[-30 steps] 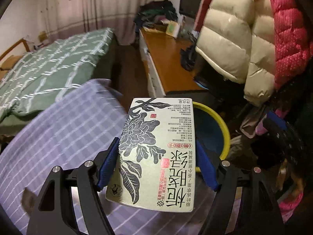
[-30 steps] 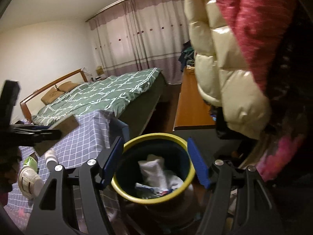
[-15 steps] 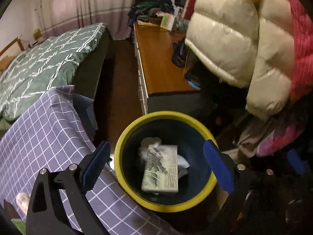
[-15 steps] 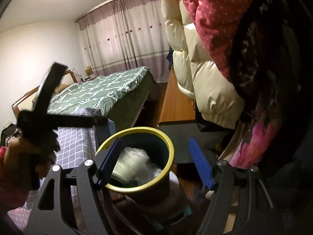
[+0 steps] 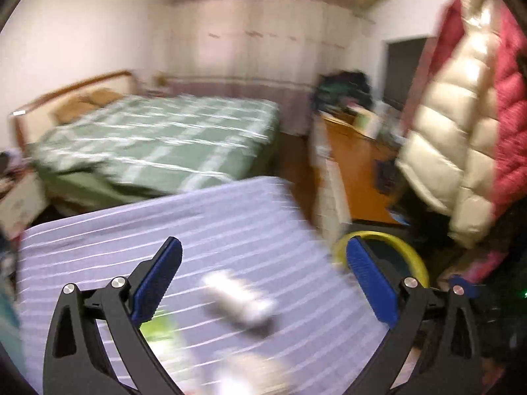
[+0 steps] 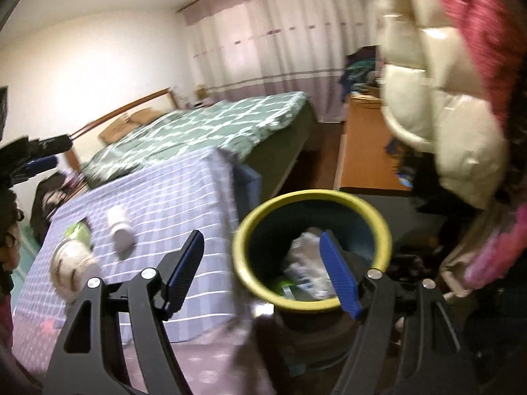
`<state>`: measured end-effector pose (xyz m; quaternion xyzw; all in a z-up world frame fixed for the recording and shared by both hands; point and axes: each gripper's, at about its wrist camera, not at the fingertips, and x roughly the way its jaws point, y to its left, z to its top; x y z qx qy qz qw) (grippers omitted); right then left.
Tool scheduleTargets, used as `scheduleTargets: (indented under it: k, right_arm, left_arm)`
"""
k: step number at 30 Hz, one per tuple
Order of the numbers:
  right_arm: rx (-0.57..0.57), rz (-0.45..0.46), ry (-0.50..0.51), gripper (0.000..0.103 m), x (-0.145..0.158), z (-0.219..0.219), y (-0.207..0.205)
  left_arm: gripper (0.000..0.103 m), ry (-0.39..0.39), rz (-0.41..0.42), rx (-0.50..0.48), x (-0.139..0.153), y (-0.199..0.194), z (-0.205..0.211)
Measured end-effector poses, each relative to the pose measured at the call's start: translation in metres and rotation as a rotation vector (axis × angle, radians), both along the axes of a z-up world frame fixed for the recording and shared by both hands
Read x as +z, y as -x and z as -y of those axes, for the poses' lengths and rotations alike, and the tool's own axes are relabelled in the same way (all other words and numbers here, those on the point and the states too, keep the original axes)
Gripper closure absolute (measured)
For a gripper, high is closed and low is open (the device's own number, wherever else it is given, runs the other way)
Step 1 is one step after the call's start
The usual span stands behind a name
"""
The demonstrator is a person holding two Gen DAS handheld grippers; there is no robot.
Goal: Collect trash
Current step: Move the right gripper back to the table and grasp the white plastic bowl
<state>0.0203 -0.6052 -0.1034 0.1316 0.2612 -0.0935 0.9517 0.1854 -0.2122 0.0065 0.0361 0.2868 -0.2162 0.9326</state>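
My left gripper [image 5: 263, 265] is open and empty, above the purple checked tablecloth [image 5: 164, 230]. A blurred white bottle [image 5: 238, 299] lies on the cloth just beyond it, with a green packet [image 5: 156, 324] to its left. My right gripper [image 6: 262, 263] is open and empty, in front of the yellow-rimmed bin [image 6: 313, 197], which holds crumpled trash [image 6: 306, 260]. In the right wrist view the white bottle [image 6: 119, 225], the green packet [image 6: 77, 232] and a white cup [image 6: 74, 265] lie on the cloth. The bin's rim [image 5: 408, 247] shows at the left view's right.
A bed with a green checked cover [image 6: 210, 128] stands behind the table. A wooden desk [image 6: 365, 151] runs along the right. Puffy white and red coats [image 6: 438, 75] hang over the bin. The left gripper's body [image 6: 29, 158] shows at the far left.
My left gripper has swung away from the bin, back over the tablecloth towards the bottle. The tea carton it held a second ago lies in the bin. The right gripper shifted slightly.
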Motion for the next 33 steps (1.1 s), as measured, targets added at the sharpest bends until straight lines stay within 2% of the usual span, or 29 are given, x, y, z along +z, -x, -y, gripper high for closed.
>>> scheduleTargets:
  k: [5,6,9,11,14,16,20,24,30,33]
  right_arm:
    - [0.149,-0.019,0.011,0.034,0.002,-0.065,-0.025]
    - [0.175,-0.018,0.015,0.034,0.003,-0.077,-0.028]
    - [0.263,-0.009,0.026,0.034,0.010,-0.115,-0.036]
    - [0.311,0.007,0.035,0.034,0.017,-0.139,-0.040]
    - [0.364,0.021,0.051,0.034,0.027,-0.170,-0.047]
    - [0.400,0.010,0.071,0.033,0.027,-0.192,-0.055]
    - [0.431,-0.041,0.114,0.033,0.015,-0.220,-0.073]
    - [0.400,-0.085,0.110,0.032,0.004,-0.211,-0.081]
    - [0.295,-0.118,0.096,0.032,-0.008,-0.165,-0.080]
    - [0.289,-0.127,0.065,0.032,-0.012,-0.151,-0.081]
  left_arm:
    - [0.005,-0.009,0.061,0.281,-0.024,0.009,-0.117]
    - [0.005,-0.024,0.085,0.364,-0.033,0.011,-0.145]
    - [0.005,-0.039,0.095,0.475,-0.055,0.011,-0.193]
    - [0.005,-0.037,0.072,0.525,-0.074,0.004,-0.220]
    - [0.005,-0.035,0.036,0.560,-0.095,-0.005,-0.237]
    - [0.005,-0.008,-0.017,0.536,-0.103,-0.012,-0.245]
    - [0.005,-0.009,-0.012,0.543,-0.105,-0.016,-0.249]
    - [0.005,0.016,-0.027,0.537,-0.110,-0.013,-0.249]
    - [0.005,0.017,-0.034,0.524,-0.112,-0.010,-0.244]
    - [0.005,0.010,-0.030,0.522,-0.112,-0.010,-0.242]
